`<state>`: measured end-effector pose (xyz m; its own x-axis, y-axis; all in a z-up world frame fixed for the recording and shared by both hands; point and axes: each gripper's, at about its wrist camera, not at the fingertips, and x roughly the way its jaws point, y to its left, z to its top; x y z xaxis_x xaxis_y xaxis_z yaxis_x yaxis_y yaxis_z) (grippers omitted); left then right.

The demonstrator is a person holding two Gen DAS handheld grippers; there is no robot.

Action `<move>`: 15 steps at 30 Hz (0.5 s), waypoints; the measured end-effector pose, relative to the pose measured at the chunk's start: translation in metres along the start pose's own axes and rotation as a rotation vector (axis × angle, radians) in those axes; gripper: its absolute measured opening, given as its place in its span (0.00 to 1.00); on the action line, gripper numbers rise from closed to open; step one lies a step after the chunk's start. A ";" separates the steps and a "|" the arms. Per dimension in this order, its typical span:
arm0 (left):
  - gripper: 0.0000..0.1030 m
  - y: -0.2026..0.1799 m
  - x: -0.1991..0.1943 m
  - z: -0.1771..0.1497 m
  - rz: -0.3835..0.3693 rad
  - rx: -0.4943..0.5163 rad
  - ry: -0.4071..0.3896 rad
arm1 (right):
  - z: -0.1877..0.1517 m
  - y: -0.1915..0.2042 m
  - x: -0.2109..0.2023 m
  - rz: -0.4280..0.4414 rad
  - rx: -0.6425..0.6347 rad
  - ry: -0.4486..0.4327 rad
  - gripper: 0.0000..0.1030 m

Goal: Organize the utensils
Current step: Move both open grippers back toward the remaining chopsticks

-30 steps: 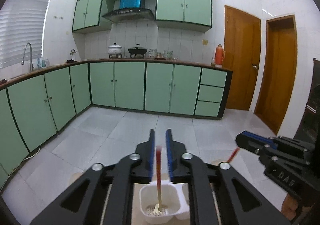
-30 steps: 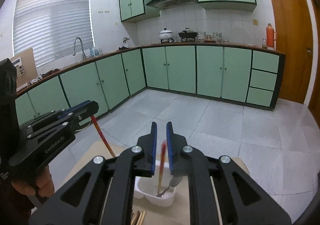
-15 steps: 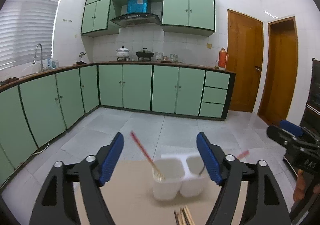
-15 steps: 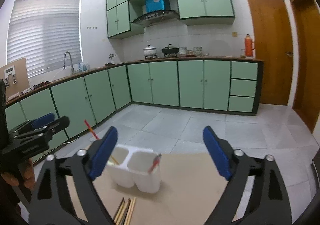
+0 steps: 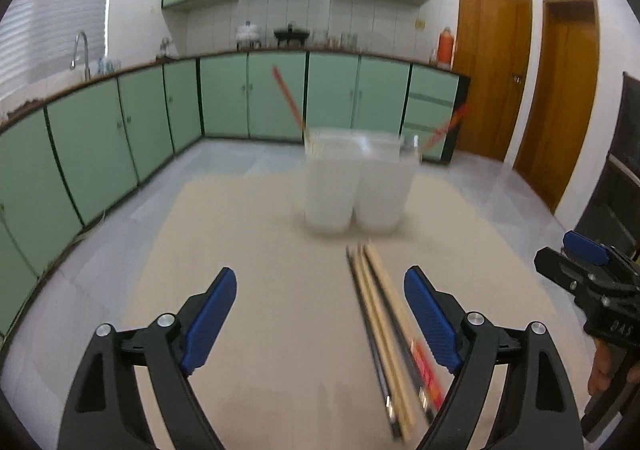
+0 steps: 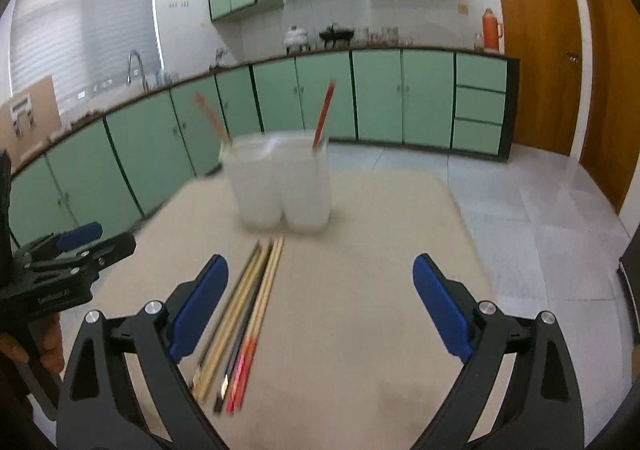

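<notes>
While both grippers hang over table, step reads as between picks. Left gripper: jaws opening, wide, nothing between pads. Chopstick bundle flat on table, just inside its right finger, pointing toward white two-cup holder; each cup has one red-handled utensil leaning out. Right gripper: jaws wide, empty, bundle beside its left finger. Next, my guess: centre jaws across one stick, close, lift, drop in cup.

White lettering reading "DAS" stands on the right hand-held gripper. Blurred white lettering on the left hand-held gripper is not reliably legible.
</notes>
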<state>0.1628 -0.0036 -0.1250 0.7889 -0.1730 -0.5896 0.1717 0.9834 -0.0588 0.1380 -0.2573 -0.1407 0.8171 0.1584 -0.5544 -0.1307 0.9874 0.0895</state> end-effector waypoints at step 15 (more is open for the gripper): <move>0.82 -0.006 0.011 -0.085 0.009 0.038 0.182 | -0.085 0.030 0.012 0.012 -0.073 0.196 0.75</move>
<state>0.1199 -0.0067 -0.1998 0.6714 -0.1482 -0.7261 0.1904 0.9814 -0.0243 0.0961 -0.2259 -0.2147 0.6912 0.1597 -0.7048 -0.1855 0.9818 0.0406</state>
